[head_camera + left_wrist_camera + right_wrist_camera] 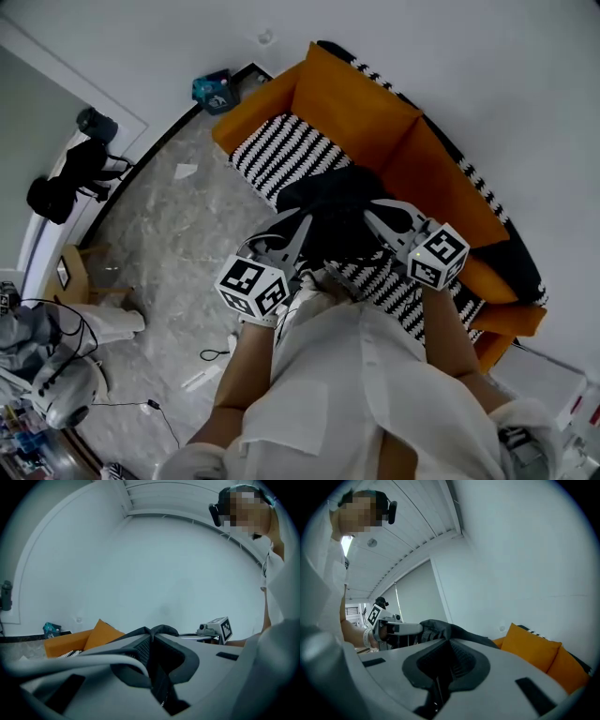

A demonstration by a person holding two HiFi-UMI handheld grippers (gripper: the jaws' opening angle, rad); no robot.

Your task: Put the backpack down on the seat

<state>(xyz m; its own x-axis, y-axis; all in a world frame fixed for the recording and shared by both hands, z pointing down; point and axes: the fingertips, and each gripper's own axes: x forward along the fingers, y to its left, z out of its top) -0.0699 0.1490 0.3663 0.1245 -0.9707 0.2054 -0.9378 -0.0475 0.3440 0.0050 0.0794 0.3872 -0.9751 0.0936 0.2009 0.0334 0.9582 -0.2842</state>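
A black backpack (336,208) hangs just above the black-and-white striped seat (281,150) of an orange sofa (361,103). My left gripper (302,223) is shut on its left side and my right gripper (373,216) on its right side. In the left gripper view the jaws (151,641) pinch black backpack fabric (161,630), with the right gripper's marker cube (220,629) beyond. In the right gripper view the jaws (449,644) pinch the same black fabric (440,629). The left gripper (386,627) shows at left there. Whether the bag's underside touches the seat is hidden.
Orange back cushions (532,648) line the wall behind the seat. A teal box (214,91) sits on the floor by the sofa's far end. On the grey marble floor (178,225) lie cables and paper. A wooden stool (82,272) and black equipment (70,173) stand at left.
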